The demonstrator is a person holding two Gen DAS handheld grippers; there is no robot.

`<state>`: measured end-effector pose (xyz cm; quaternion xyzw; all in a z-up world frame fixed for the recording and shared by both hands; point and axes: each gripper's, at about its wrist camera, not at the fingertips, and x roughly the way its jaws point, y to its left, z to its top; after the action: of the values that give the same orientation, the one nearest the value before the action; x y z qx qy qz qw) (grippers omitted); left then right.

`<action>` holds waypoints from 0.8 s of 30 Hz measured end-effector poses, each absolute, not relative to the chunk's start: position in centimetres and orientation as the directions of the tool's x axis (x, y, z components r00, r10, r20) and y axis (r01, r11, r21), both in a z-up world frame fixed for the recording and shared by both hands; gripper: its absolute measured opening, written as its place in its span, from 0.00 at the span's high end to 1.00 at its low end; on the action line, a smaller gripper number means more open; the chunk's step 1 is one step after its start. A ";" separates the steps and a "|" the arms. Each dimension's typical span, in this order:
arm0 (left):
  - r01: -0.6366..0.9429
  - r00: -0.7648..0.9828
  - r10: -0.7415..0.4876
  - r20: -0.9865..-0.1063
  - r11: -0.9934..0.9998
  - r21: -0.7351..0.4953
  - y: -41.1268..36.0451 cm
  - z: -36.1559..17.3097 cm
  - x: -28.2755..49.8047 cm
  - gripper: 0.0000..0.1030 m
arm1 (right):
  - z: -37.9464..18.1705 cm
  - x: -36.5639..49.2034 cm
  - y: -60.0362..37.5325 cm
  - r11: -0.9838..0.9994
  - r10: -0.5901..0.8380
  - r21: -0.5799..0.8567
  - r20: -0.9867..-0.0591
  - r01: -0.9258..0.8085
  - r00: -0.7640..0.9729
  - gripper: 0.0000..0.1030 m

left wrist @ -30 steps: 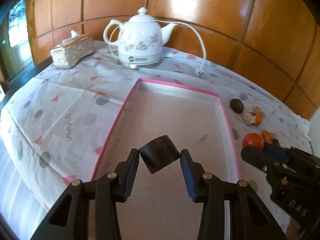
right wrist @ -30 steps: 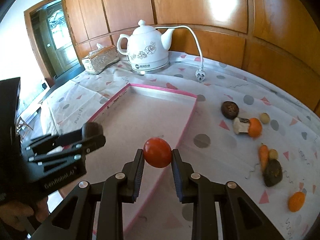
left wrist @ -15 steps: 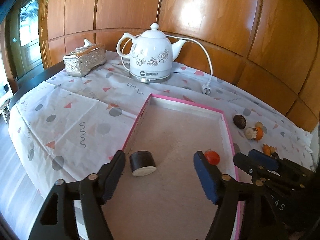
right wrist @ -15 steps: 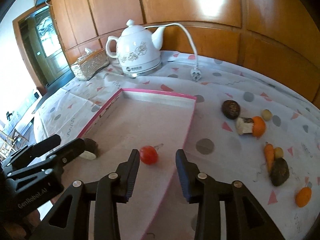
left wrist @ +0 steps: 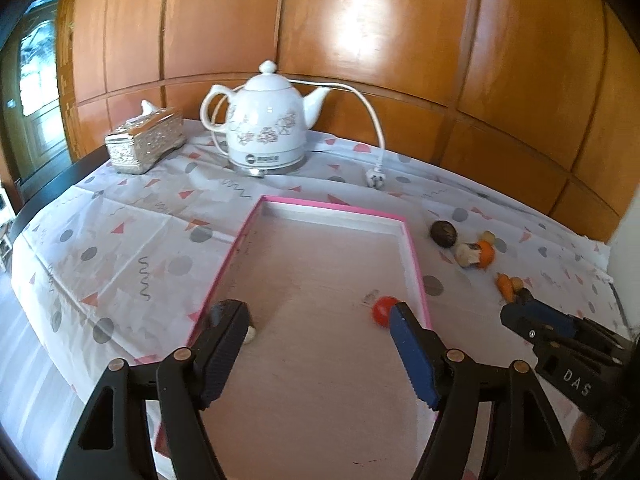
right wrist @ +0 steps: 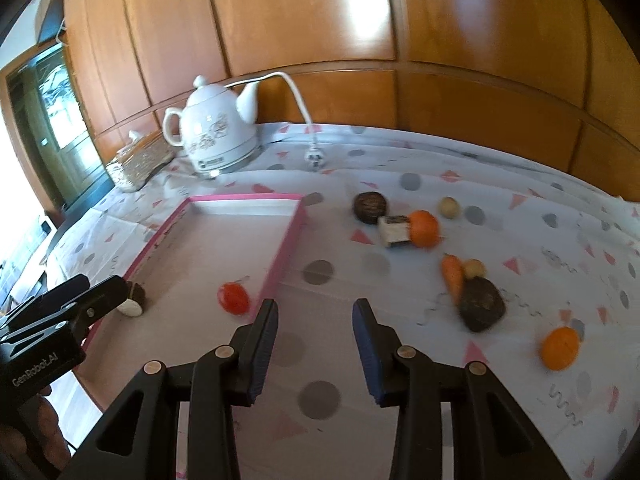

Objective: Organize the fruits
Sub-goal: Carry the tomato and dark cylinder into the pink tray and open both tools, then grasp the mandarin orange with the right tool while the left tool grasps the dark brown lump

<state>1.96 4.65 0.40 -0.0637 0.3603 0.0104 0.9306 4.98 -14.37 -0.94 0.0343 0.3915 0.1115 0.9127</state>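
Note:
A pink-rimmed tray (left wrist: 332, 216) lies on the patterned cloth. In it a dark cylinder piece (left wrist: 251, 334) rests by the left rim, half hidden behind my left gripper's finger. A red tomato (left wrist: 382, 312) sits near the right rim. My left gripper (left wrist: 312, 312) hovers open over the tray's near end, holding nothing. My right gripper (right wrist: 315, 308) is open and empty above the cloth just right of the tray (right wrist: 244, 199); the tomato (right wrist: 233, 297) lies to its left. Loose on the cloth are a dark round fruit (right wrist: 370, 207), an orange (right wrist: 424, 228), a carrot (right wrist: 452, 274), a dark lump (right wrist: 482, 308) and another orange (right wrist: 560, 348).
A white kettle (left wrist: 266, 136) with its cord and plug (left wrist: 376, 178) stands behind the tray, a silver tissue box (left wrist: 146, 146) to its left. Wooden wall panels close the back. The table edge drops off at the left.
Both grippers opened: the left let the dark cylinder drop into the tray, the right let go of the tomato. Both pulled back, and the right one swung right over the cloth.

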 end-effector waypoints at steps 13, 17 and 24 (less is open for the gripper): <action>0.056 0.722 -0.101 -0.684 0.995 -0.088 0.9 0.3 1.7 0.27 | -2.0 3.2 -21.0 0.989 0.124 0.145 -0.719 -0.027 0.684 0.62; 0.119 0.706 -0.152 -0.692 0.988 -0.096 -0.7 0.2 1.9 0.27 | -2.5 2.3 -24.2 0.989 0.072 0.142 -0.727 0.046 0.683 0.59; 0.204 0.668 -0.215 -0.712 0.974 -0.102 -3.4 -0.4 2.1 0.27 | -4.2 0.6 -30.4 0.968 -0.031 0.140 -0.759 0.209 0.651 0.54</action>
<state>2.05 -3.36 -0.41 -0.0067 0.3906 -0.1148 0.9133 0.57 -30.40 -4.22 0.1078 0.4127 -0.0665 0.9020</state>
